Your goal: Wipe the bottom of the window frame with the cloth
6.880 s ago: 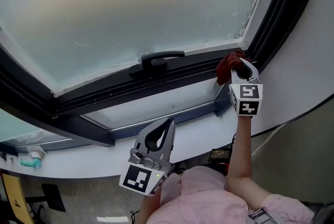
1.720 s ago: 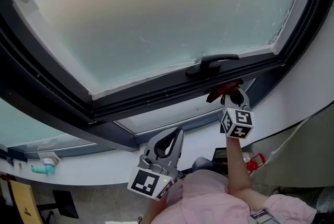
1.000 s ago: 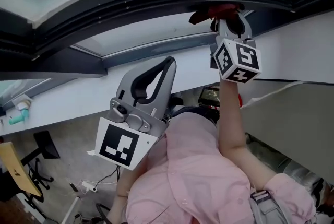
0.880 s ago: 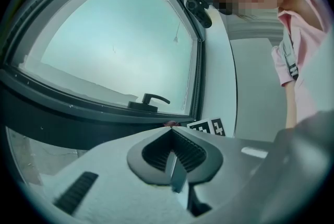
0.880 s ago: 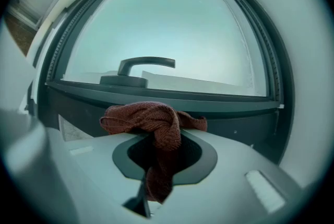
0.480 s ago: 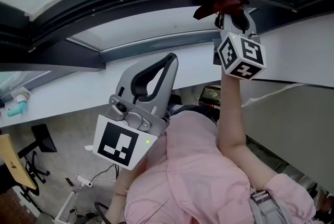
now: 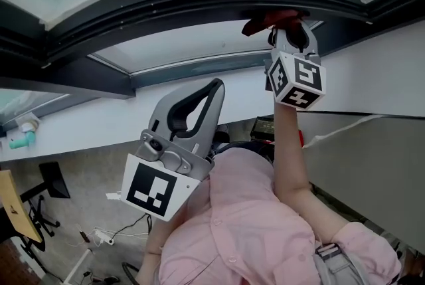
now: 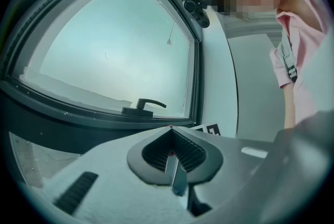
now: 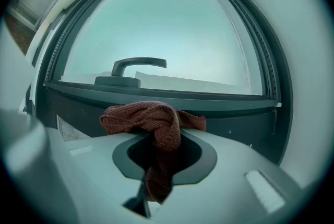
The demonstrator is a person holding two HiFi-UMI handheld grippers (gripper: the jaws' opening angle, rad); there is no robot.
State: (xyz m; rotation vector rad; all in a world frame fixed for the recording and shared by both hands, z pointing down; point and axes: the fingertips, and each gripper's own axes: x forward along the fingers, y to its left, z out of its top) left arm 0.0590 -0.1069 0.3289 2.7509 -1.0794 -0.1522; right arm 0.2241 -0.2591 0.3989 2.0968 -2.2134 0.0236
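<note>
Cloth (image 7: 264,20) sits clamped in our right gripper (image 7: 291,30) at the frame's (image 7: 166,14) bottom edge; our left gripper (image 7: 198,104) hangs closed, empty.

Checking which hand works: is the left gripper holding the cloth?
No, the left gripper is shut and empty; the right gripper clamps the cloth.

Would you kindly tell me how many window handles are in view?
1. The black handle sits at the bottom of the window frame, above the red cloth; no other shows.
</note>
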